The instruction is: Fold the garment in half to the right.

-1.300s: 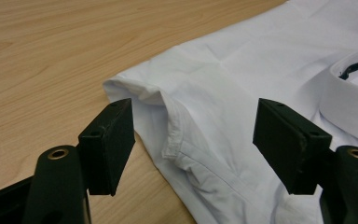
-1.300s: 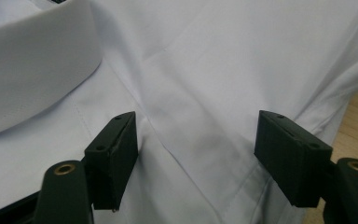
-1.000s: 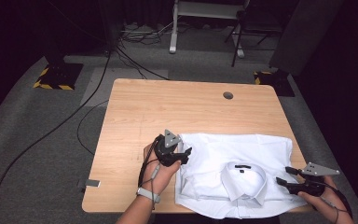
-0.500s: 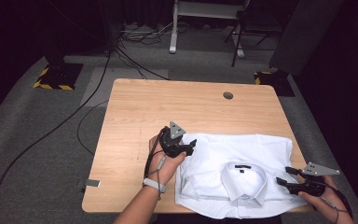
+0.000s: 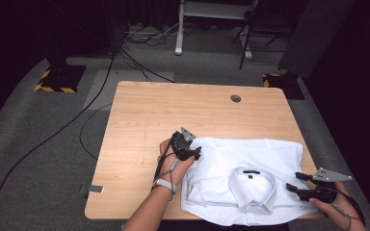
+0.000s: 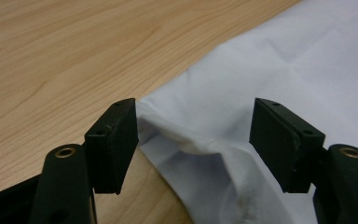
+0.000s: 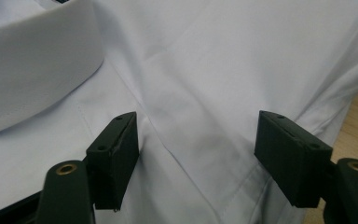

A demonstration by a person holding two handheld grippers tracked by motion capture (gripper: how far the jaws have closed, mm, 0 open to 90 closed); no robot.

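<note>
I am folding a white cotton shirt with a stiff collar (image 5: 250,180), and it lies flat on the near right part of the light wooden table (image 5: 173,115), with the collar toward me. My left claw (image 5: 195,153) is at the shirt's left edge, up near the far corner, because I think that is the side I need to lift and fold over next. In the left gripper view the soft, puffed-up edge of the shirt (image 6: 261,107) sits between my two black jaws. The jaws have just been closing a little, but they stand apart and do not pinch the cloth yet, so this claw is open and holds nothing. I keep it low and close to the table so the bottom jaw can slide under the cloth. My right claw (image 5: 294,182) waits at the shirt's right side, close to the collar. In the right gripper view its jaws are wide apart above the smooth white front of the shirt (image 7: 223,60), and they grip nothing too. I think it stays there to keep that side flat while the left side moves. There is a small dark label (image 5: 251,172) inside the collar, but it is too tiny for me to read any words.
</note>
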